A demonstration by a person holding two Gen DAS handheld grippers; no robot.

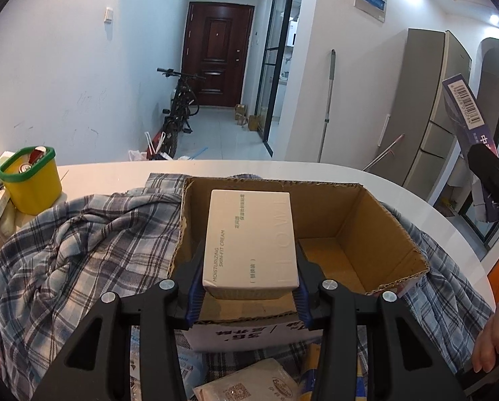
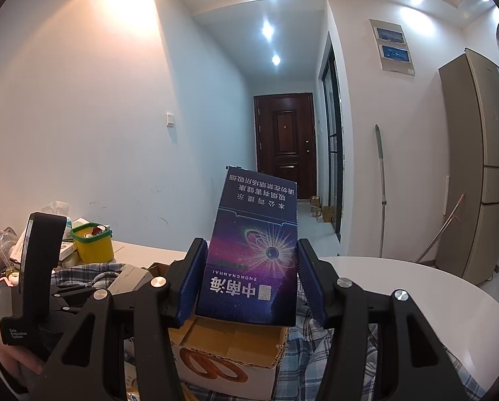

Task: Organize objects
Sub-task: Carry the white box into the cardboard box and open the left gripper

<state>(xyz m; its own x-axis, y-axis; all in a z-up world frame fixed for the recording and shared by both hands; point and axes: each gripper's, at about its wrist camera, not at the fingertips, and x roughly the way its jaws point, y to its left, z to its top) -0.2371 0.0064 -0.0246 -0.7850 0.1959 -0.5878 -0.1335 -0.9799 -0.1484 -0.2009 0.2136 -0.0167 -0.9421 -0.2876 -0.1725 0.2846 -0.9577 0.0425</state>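
We see a white round table (image 1: 433, 207) carrying the whole scene, with a blue plaid shirt (image 1: 82, 240) spread rumpled across much of it. On the shirt sits an open cardboard box (image 1: 366, 234), its flaps up and its floor bare on the right side. To the far left of the table stands a yellow bin with a green rim (image 1: 32, 180), holding cans, with small white packets crowded just beside it.

Our left gripper (image 1: 249, 295) pinches a cream-coloured skin cream box (image 1: 249, 240) by its near end; both blue pads press on its sides, and the box reaches over the left half of the open carton, tilted down into it. Whether its far end touches the carton floor we cannot tell.

Our right gripper (image 2: 249, 277) clamps a dark blue cigarette carton (image 2: 253, 254) between its blue pads, holding it above the near edge of the cardboard box, clear of it. In the left wrist view this carton shows at the far right edge, raised well above the table.

A wrapped tissue pack (image 1: 249, 384) lies on the shirt below the left gripper.
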